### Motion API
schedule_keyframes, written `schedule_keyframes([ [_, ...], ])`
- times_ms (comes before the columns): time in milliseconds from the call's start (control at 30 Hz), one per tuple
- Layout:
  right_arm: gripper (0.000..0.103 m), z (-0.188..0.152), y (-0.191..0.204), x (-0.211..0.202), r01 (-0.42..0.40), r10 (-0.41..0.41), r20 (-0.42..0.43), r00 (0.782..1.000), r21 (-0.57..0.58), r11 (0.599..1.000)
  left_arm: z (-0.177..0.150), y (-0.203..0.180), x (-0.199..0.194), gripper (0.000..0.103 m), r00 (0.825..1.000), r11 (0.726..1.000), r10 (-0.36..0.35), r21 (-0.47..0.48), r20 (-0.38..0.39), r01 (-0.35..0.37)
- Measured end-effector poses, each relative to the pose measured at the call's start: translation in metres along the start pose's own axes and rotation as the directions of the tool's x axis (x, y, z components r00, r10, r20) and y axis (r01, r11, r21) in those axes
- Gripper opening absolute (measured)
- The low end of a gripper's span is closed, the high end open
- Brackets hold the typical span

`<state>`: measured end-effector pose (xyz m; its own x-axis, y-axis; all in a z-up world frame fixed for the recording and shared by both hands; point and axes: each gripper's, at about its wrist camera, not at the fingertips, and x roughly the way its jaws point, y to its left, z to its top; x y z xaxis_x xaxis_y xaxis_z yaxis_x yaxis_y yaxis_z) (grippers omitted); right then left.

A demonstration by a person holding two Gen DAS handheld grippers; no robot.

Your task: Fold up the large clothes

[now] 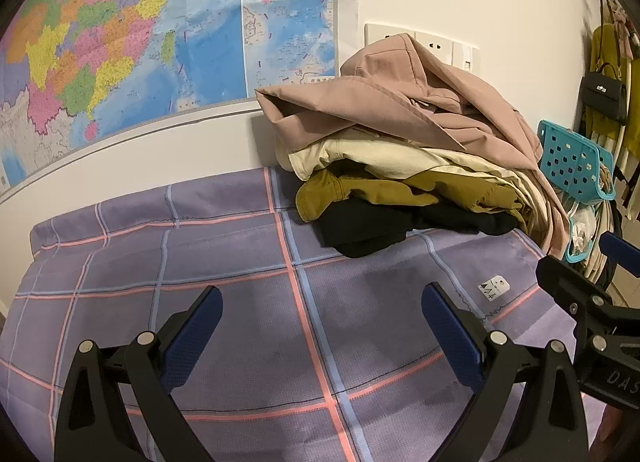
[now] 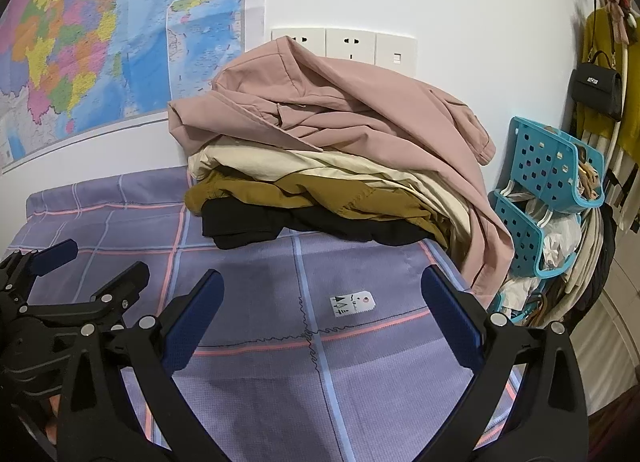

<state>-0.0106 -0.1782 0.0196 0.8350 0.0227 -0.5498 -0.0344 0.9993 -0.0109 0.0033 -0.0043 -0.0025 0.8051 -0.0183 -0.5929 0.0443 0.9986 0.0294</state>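
A heap of clothes lies at the far end of the purple checked bed cover [image 1: 224, 262] against the wall. A pink coat [image 1: 408, 101] [image 2: 332, 101] is on top, then a cream garment [image 2: 280, 163], a mustard one [image 2: 304, 189] and a black one [image 2: 256, 225] at the bottom. My left gripper [image 1: 322, 298] is open and empty above the bare cover, short of the heap. My right gripper [image 2: 322, 282] is open and empty too, to the right of the left one, also short of the heap. Each gripper shows at the edge of the other's view.
A small white tag [image 2: 353, 303] lies on the cover. A blue perforated rack [image 2: 548, 189] with bags and hangers stands at the bed's right edge. A black handbag [image 2: 596, 85] and clothes hang at the far right. A wall map [image 1: 120, 41] and sockets [image 2: 344, 43] are behind.
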Motion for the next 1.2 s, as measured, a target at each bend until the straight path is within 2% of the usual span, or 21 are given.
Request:
schedule_keyframes([
  [1200,0.098,0.0022,-0.0004,-0.0013,-0.003,0.003,0.006,1.0,-0.001,1.0,-0.0026,0.0008,-0.0005,0.096,1.0,1.0,-0.006,-0.012,0.001,0.006],
])
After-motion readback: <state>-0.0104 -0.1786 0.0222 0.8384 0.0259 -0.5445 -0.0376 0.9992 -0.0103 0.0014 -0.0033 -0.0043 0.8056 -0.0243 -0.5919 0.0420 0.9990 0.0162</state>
